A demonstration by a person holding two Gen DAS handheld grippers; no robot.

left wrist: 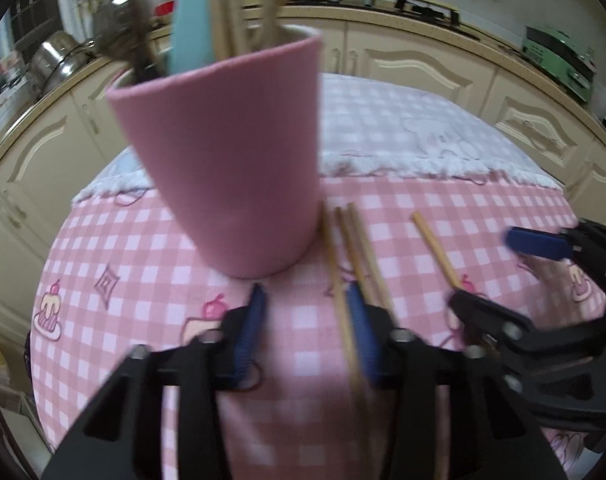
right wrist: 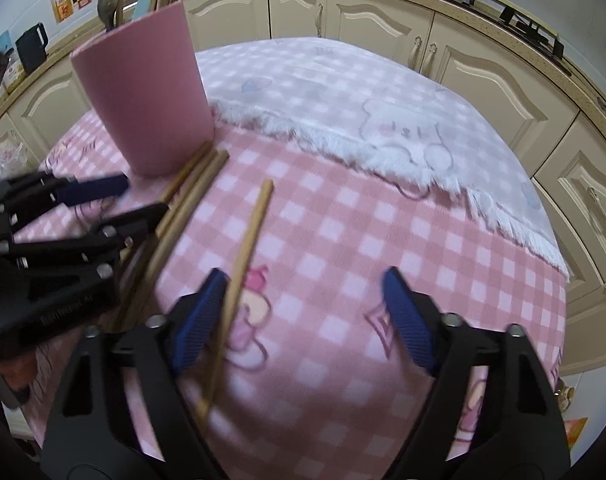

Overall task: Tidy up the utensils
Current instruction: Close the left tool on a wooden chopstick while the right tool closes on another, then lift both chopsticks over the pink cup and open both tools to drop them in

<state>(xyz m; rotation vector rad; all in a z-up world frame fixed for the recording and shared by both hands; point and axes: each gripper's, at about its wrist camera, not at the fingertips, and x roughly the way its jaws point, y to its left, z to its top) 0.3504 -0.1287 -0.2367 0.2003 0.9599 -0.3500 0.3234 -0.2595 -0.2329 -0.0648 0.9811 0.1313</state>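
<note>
A pink cup stands on the pink checked tablecloth and holds wooden chopsticks, a light blue utensil and a metal ladle. Three loose chopsticks lie just right of its base. My left gripper is open in front of the cup; one chopstick runs along the inside of its right pad, and the other two pass under that finger. A single chopstick lies apart, between the open jaws of my right gripper, close to the left pad. The cup and my left gripper show at the left of the right wrist view.
A white and lilac fringed cloth covers the far half of the table. Cream cabinets curve round behind it. Steel pots sit on the counter at the left and a green appliance at the right.
</note>
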